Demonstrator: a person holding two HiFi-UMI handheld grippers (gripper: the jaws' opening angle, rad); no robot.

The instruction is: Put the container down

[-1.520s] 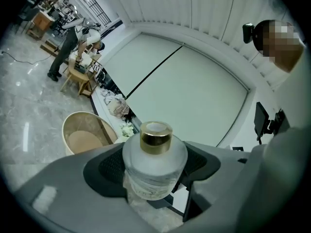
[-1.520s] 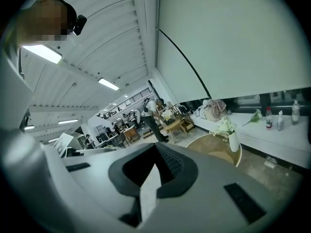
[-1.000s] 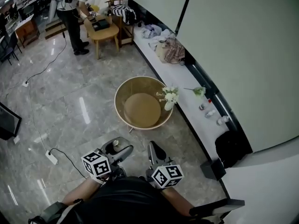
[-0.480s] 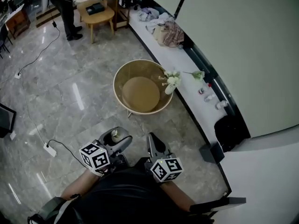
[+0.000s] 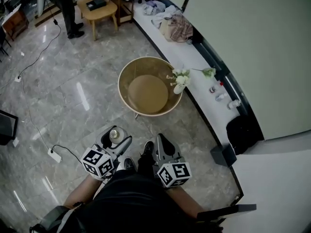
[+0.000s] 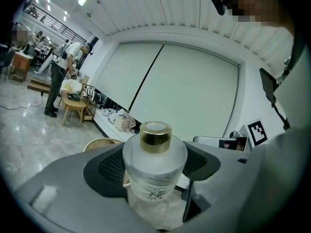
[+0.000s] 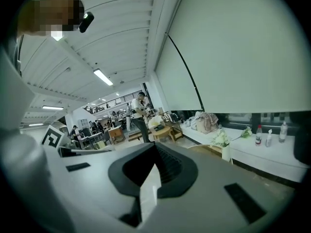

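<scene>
Left gripper view shows the left tool (image 6: pixel 155 154) clamped round the body of the container (image 6: pixel 154 171), a gold-capped frosted glass bottle held upright in the air, probably weighty, slick and breakable, so this body hold suits, while the right tool (image 7: pixel 153 171) is closed, empty

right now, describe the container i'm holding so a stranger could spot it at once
Start at the round tan table on the grey marble floor, then come nearer to the two tools with marker cubes. The left tool is shut on a squat frosted-glass bottle with a gold cap; the right tool is shut on nothing.
</scene>
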